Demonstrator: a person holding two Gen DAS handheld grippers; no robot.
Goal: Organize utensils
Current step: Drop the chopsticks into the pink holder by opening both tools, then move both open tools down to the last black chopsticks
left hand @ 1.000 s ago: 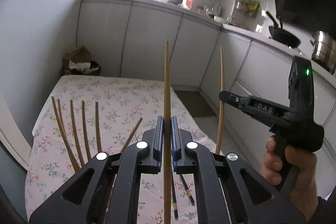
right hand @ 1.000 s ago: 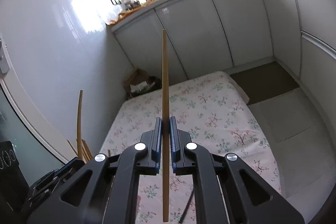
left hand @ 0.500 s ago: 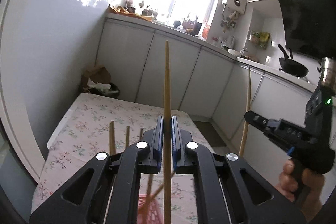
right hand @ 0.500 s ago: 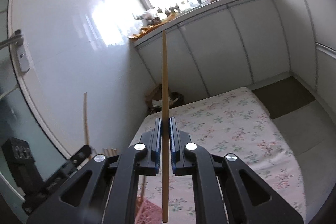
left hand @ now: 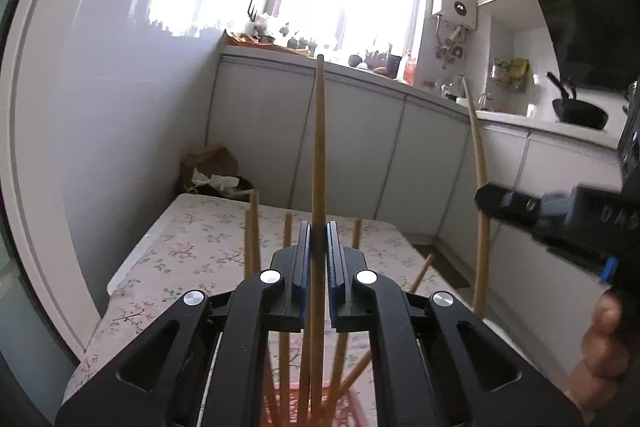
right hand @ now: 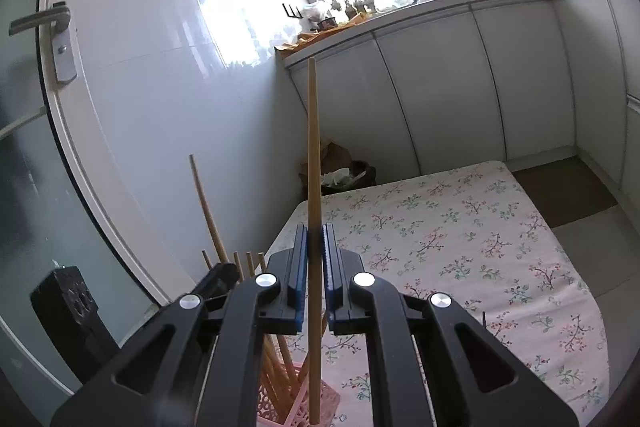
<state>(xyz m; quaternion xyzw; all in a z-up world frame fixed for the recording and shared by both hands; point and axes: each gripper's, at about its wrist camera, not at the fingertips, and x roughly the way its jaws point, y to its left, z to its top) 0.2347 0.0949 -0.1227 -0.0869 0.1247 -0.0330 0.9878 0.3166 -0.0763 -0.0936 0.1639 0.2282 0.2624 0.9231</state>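
Left claw (left hand: 318, 259) clamped tight on one upright wooden chopstick (left hand: 319, 155), lower end down among the chopsticks standing in the pink perforated holder (left hand: 352, 413), which sits on the near end of the floral-clothed surface (left hand: 208, 247). Right claw (right hand: 315, 259) likewise pinched on a second chopstick (right hand: 313, 155), upright, its lower end just beside the holder (right hand: 320, 403), right of the bundle.
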